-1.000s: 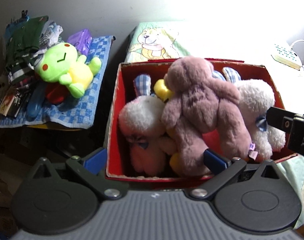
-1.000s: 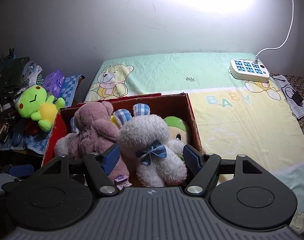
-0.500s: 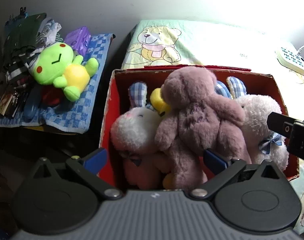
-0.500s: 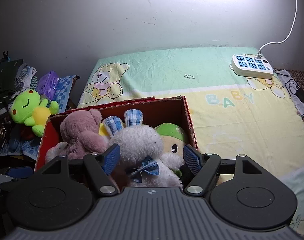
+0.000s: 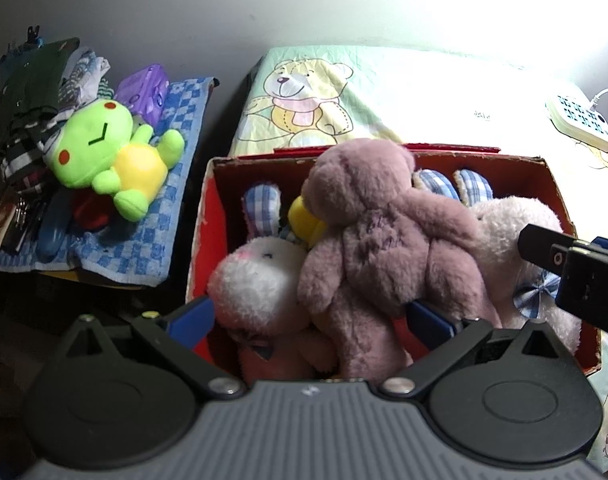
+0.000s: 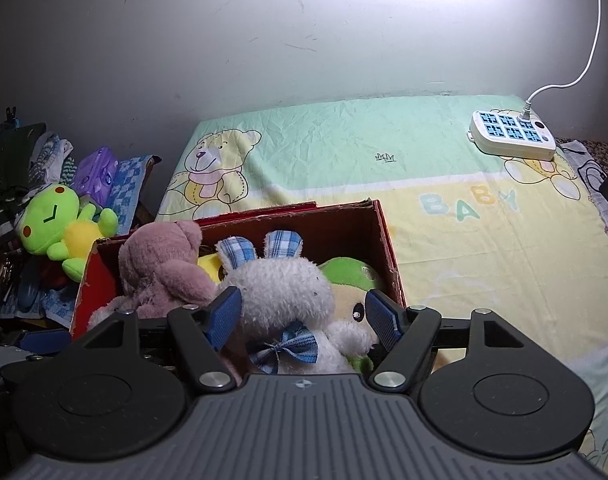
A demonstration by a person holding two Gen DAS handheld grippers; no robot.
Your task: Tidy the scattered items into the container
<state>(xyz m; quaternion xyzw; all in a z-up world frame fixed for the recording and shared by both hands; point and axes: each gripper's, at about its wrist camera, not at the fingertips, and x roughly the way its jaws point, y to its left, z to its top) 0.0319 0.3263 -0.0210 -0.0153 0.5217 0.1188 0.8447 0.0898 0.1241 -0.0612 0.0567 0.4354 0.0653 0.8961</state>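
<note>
Red box (image 5: 202, 216) on the bed sheet (image 6: 464, 208), packed: mauve bear (image 5: 384, 232) on top, two white rabbits (image 6: 280, 292) beside it, other plush beneath. Left gripper (image 5: 310, 320) and right gripper (image 6: 302, 314) both hover at the box's near edge, fingers spread apart, holding nothing. Bed looks bare of toys. Green frog (image 5: 108, 156) lies outside, on a blue checked cloth (image 5: 160, 232) left of the box. Packing seems nearly finished. Likely next: left gripper reaches leftward, closes on the frog, lifts it over the rim.
</note>
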